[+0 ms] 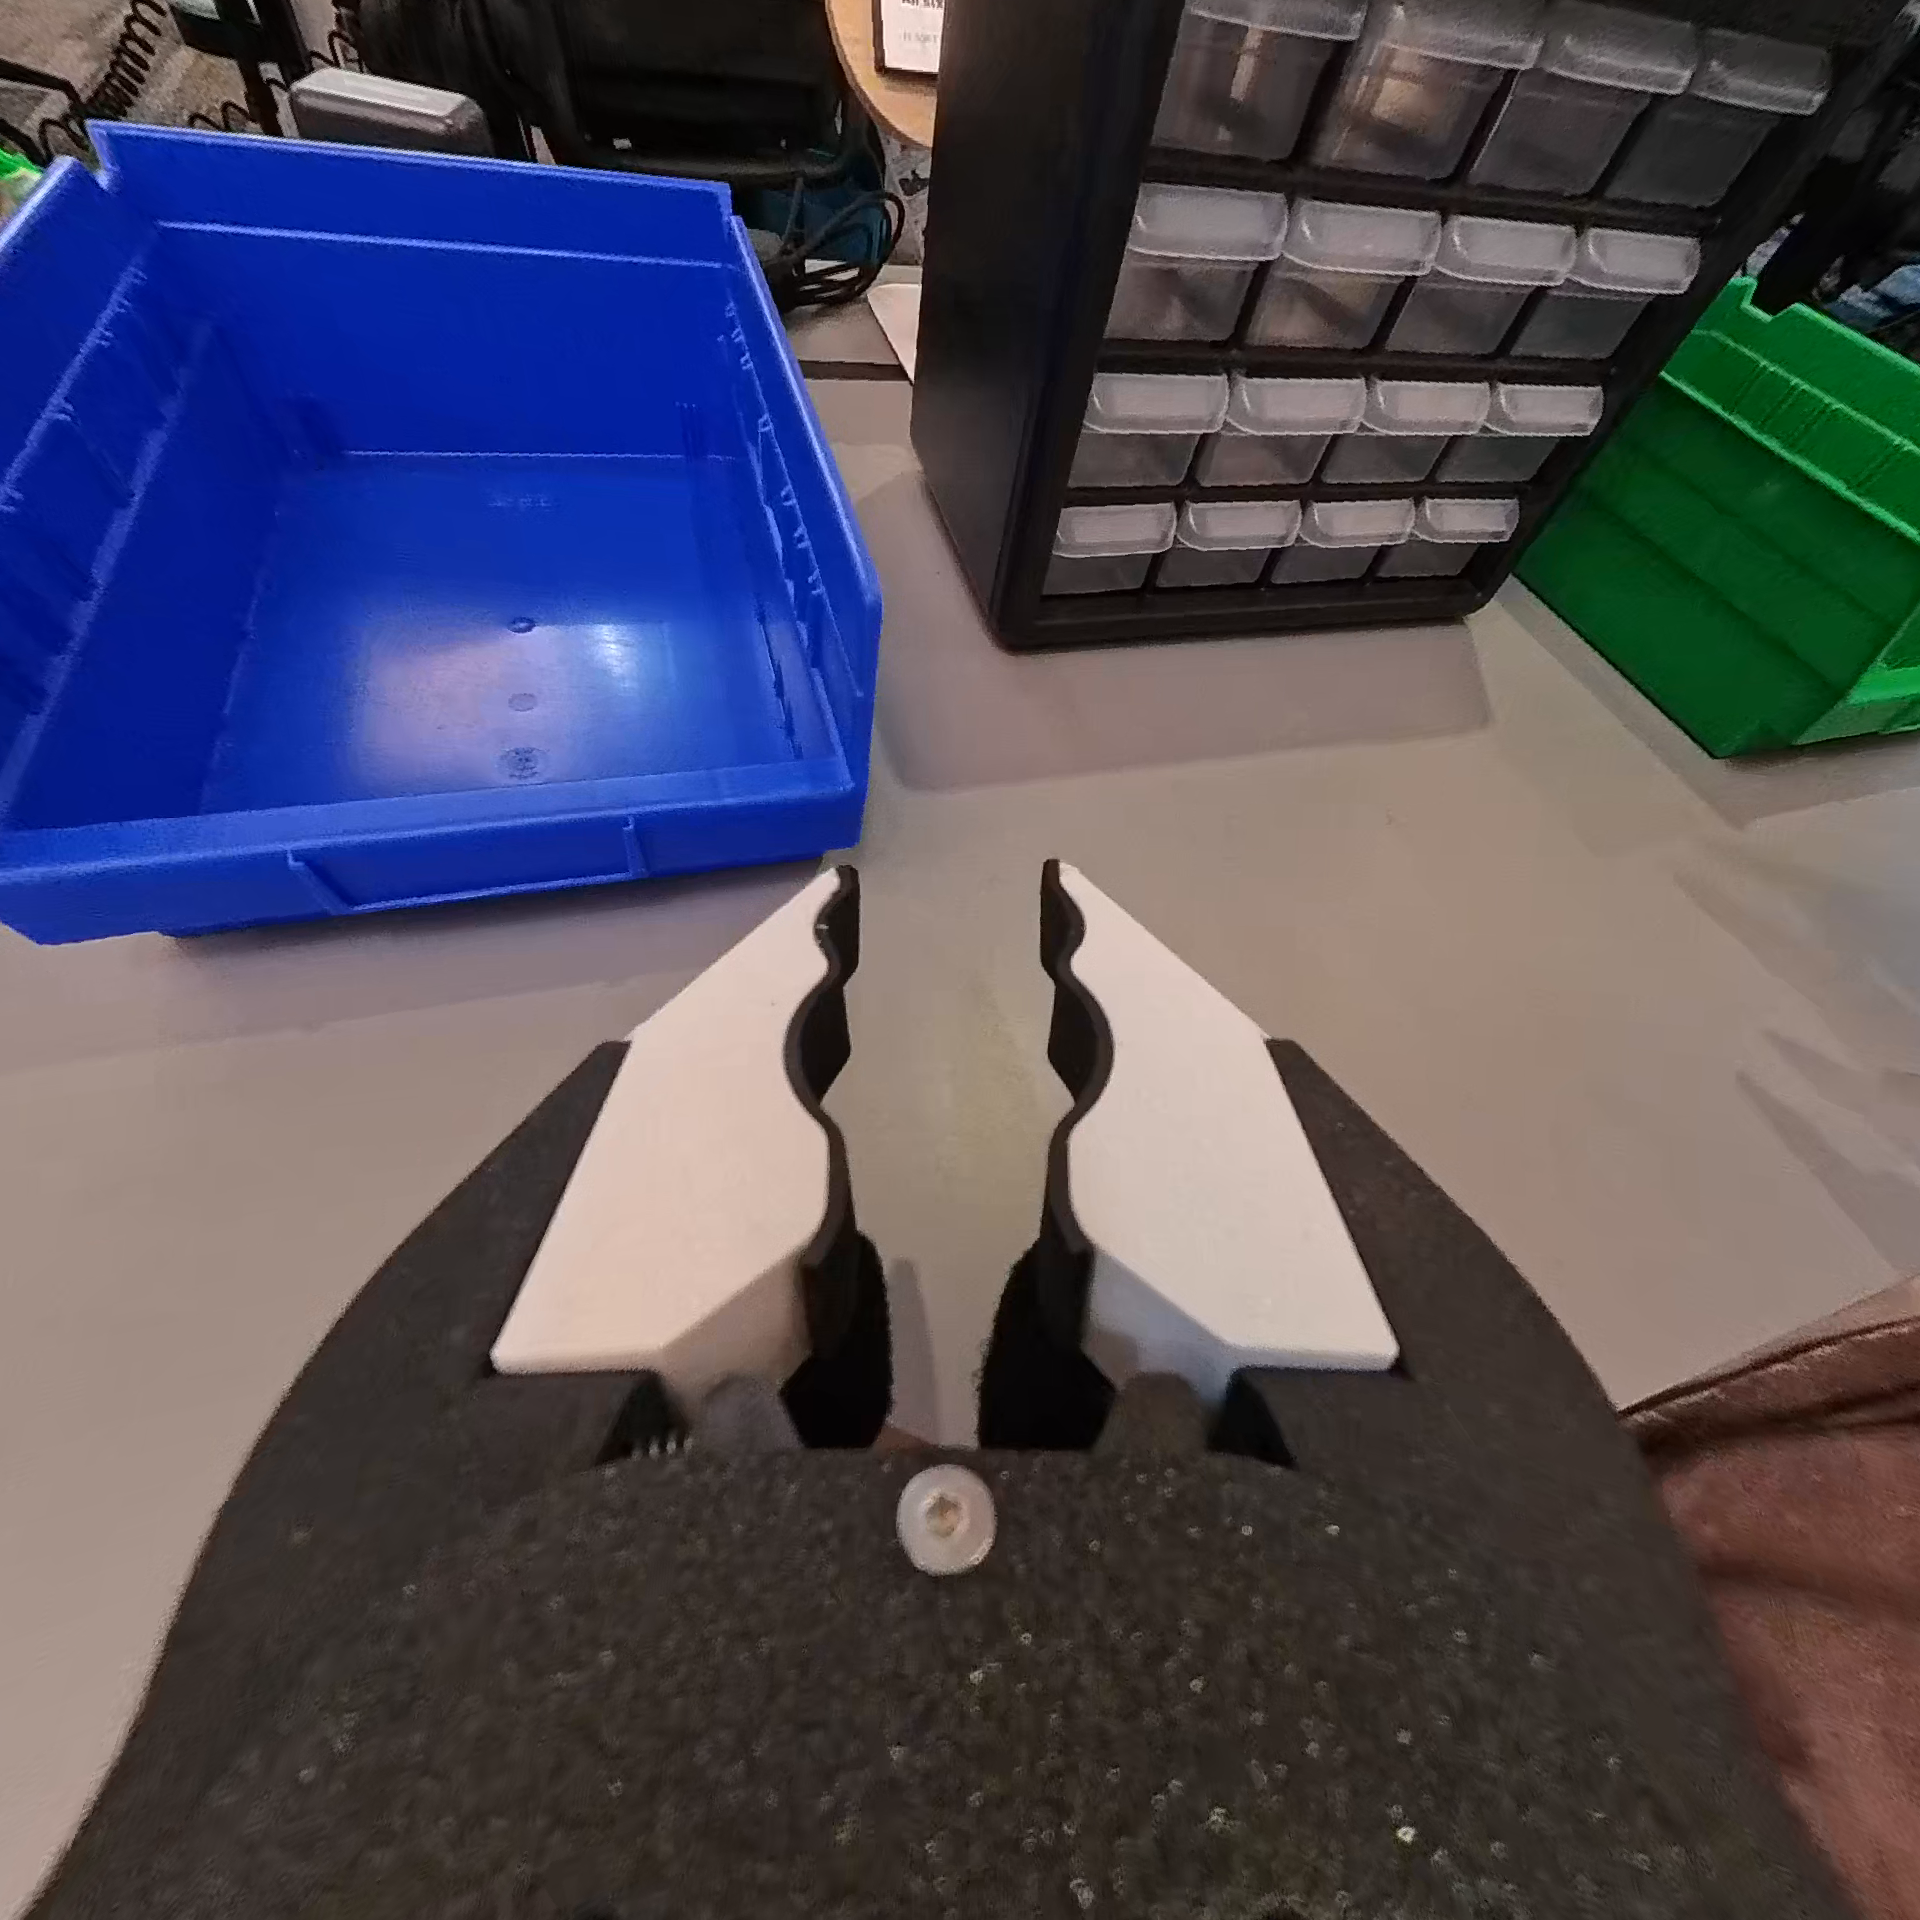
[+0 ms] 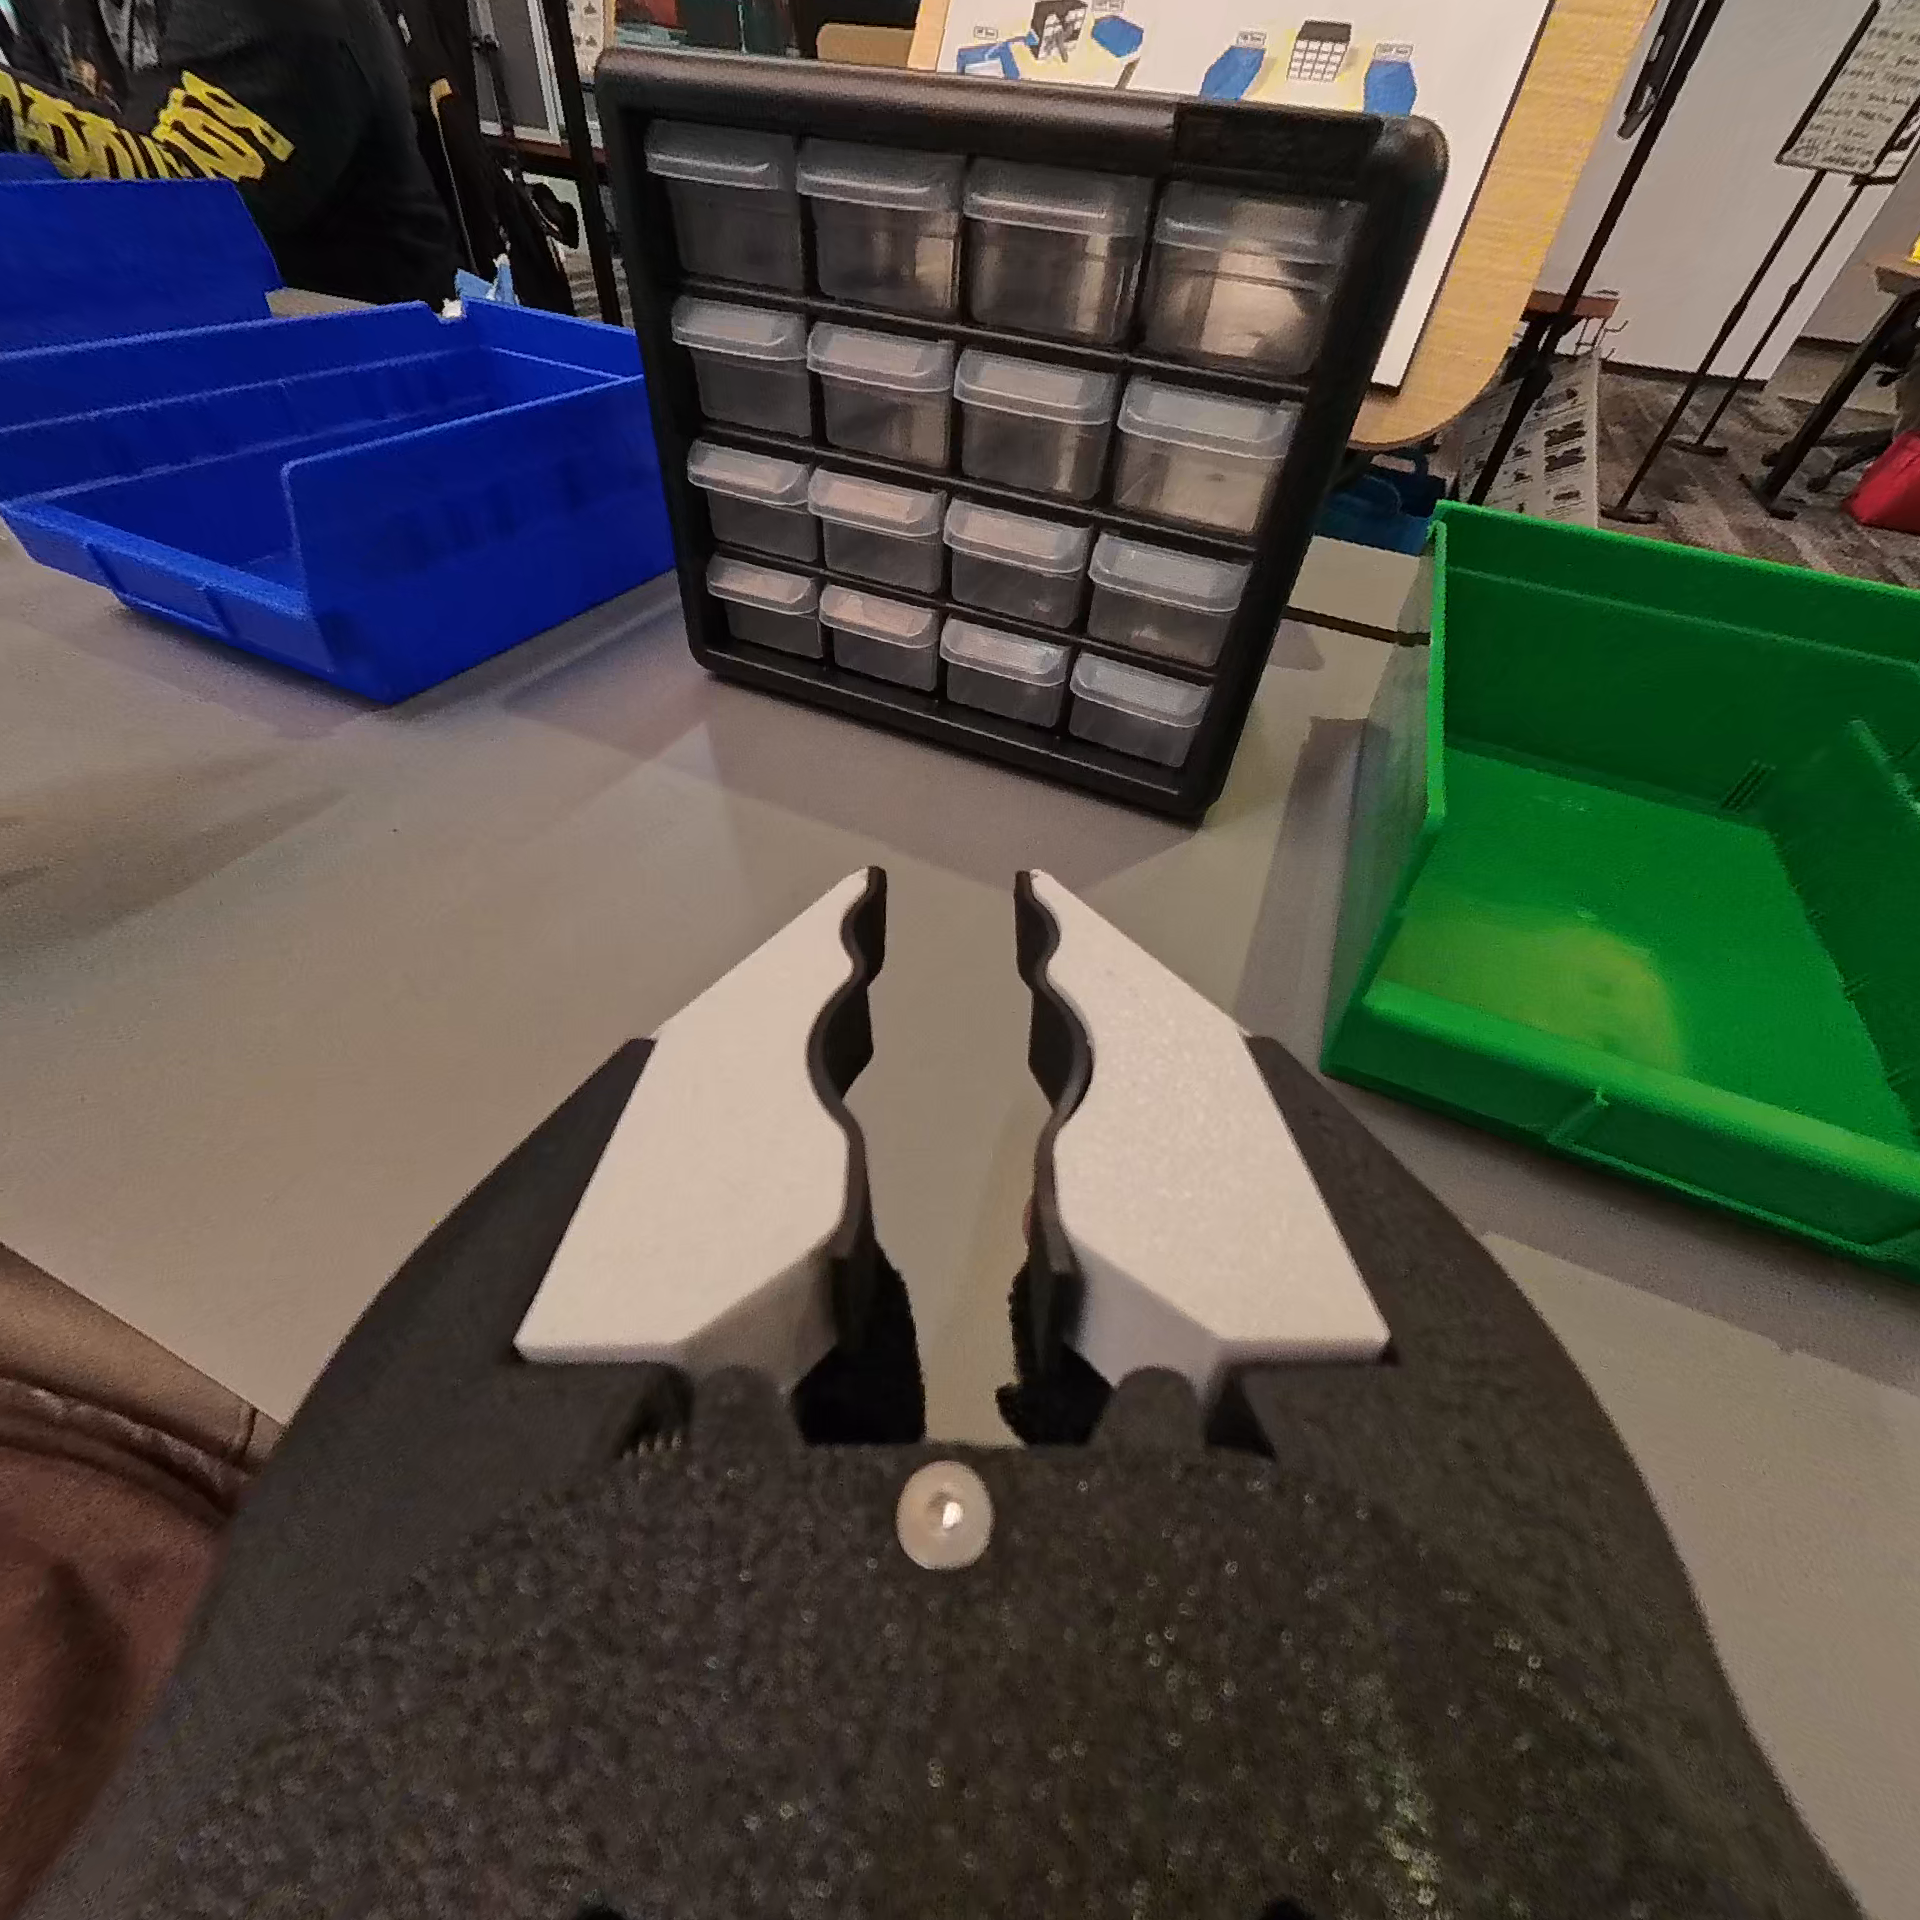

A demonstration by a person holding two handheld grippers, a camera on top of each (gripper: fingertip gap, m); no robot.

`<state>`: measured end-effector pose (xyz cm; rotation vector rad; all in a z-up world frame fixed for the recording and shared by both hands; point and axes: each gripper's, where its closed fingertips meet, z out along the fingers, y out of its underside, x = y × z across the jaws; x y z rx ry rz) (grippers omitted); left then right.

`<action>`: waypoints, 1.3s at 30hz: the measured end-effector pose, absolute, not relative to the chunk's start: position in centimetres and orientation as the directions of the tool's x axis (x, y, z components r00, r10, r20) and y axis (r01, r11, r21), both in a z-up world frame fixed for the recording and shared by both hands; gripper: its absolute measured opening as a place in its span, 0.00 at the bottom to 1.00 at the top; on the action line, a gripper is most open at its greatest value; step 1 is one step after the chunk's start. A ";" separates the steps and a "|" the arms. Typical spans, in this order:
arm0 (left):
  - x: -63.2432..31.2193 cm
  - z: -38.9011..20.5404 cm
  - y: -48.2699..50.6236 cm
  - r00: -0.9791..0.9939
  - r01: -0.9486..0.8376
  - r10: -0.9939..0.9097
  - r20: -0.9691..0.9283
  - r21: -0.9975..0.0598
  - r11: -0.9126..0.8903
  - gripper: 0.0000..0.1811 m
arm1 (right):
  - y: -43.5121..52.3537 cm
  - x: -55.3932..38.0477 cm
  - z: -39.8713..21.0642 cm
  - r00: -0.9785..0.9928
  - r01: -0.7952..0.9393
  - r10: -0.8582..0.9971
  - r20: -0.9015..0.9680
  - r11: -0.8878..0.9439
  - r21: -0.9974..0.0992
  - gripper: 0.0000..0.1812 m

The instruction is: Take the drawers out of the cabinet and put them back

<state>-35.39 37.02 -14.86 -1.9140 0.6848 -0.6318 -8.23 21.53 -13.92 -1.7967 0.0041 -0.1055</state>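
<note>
Right wrist view: the black cabinet (image 2: 997, 416), every clear drawer seated, stands straight ahead of the right gripper (image 2: 951, 883), well apart; both grippers' jaws gape, holding nothing.

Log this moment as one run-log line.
left gripper open, empty | right gripper open, empty | cabinet drawers all in | blue bin empty

Even indoor light from above; glare patch on blue bin (image 1: 540, 665) floor, soft shadows on surface (image 2: 416, 935); strong fisheye bending at edges; background soft.
</note>
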 end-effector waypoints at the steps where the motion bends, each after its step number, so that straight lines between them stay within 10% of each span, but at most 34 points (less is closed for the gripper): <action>1: -35.4 -14.9 37.0 0.706 -0.190 -0.695 0.137 -0.908 -0.372 0.18 | 21.5 -8.2 -13.9 0.996 0.056 -0.060 0.071 -0.228 -0.972 0.13; 39: -34.8 -14.9 36.5 0.688 -0.206 -0.713 0.133 -0.906 -0.369 0.18 | 21.4 -8.5 -14.4 0.995 0.075 -0.047 0.089 -0.246 -0.966 0.13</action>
